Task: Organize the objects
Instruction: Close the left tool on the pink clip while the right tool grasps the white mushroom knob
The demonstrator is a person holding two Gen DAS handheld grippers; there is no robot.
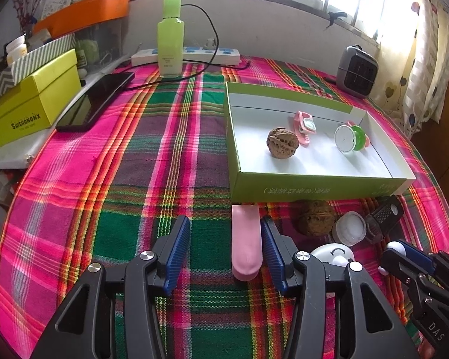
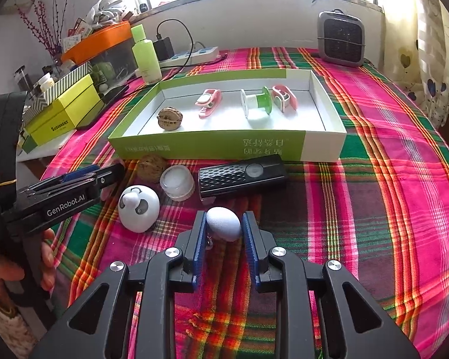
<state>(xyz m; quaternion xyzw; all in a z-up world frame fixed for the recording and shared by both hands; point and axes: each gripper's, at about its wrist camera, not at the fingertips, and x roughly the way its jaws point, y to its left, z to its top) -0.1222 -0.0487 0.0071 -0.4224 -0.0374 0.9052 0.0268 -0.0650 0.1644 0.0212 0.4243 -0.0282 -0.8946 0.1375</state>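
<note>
My right gripper (image 2: 223,228) clamps a pale egg-shaped object (image 2: 223,223), nearer me than the green box (image 2: 212,146). My left gripper (image 1: 225,246) is spread, a pink case (image 1: 245,240) touching its right finger only, just before the box. Inside the box: walnut (image 2: 170,118), pink clip (image 2: 208,101), green spool (image 2: 256,101).

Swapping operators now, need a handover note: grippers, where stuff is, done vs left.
Left gripper: open, pink oblong case lies between its fingers, against the right one, not clamped.
Right gripper: shut on pale grey egg-shaped object.
Done, in green-and-white cardboard tray: brown walnut, pink clip, green-and-white spool, pink-and-white tape holder.
Left on plaid cloth: second walnut, clear round jar, black grated rectangular device, white panda figure, plus both items at the grippers.
</note>
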